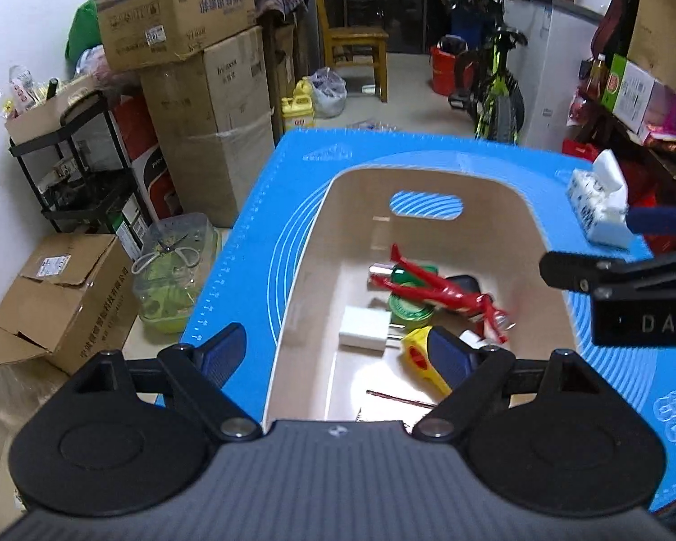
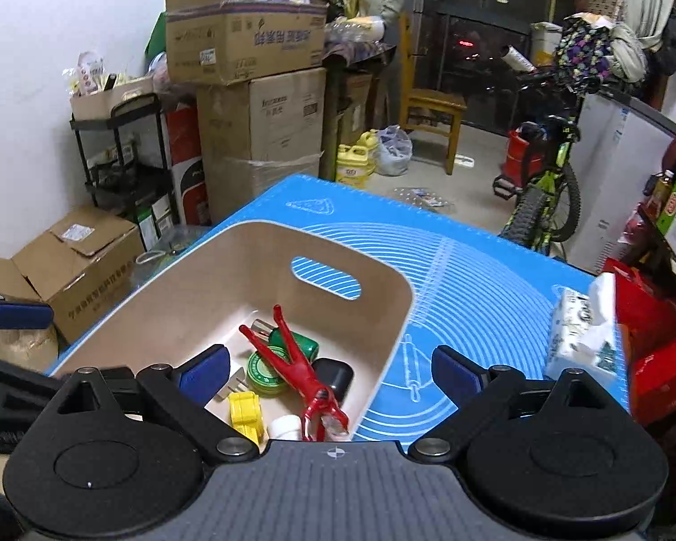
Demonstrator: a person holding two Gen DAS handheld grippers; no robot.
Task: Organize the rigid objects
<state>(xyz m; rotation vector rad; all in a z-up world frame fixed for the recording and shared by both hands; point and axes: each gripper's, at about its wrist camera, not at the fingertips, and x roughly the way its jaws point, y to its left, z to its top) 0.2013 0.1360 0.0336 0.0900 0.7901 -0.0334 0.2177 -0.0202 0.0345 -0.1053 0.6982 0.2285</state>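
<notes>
A beige bin [image 1: 320,225] [image 2: 230,243] stands on the blue mat [image 1: 266,207] [image 2: 473,279]. Inside lie a red figure [image 1: 432,291] [image 2: 308,369], a green tin [image 1: 405,309] [image 2: 266,367], a white charger [image 1: 365,329], a yellow toy [image 1: 421,356] [image 2: 246,412], a black case [image 1: 466,284] [image 2: 335,376] and a thin rod [image 1: 401,399]. My left gripper [image 1: 338,351] is open and empty over the bin's near end. My right gripper [image 2: 331,372] is open and empty above the bin's near right corner; it also shows in the left wrist view [image 1: 608,270].
A tissue pack [image 1: 601,203] [image 2: 581,329] lies on the mat's right side. Cardboard boxes [image 1: 203,103] [image 2: 257,103], a black rack [image 1: 76,167], a clear container [image 1: 175,270], a wooden chair [image 1: 356,49] and a bicycle [image 1: 495,81] stand around the table.
</notes>
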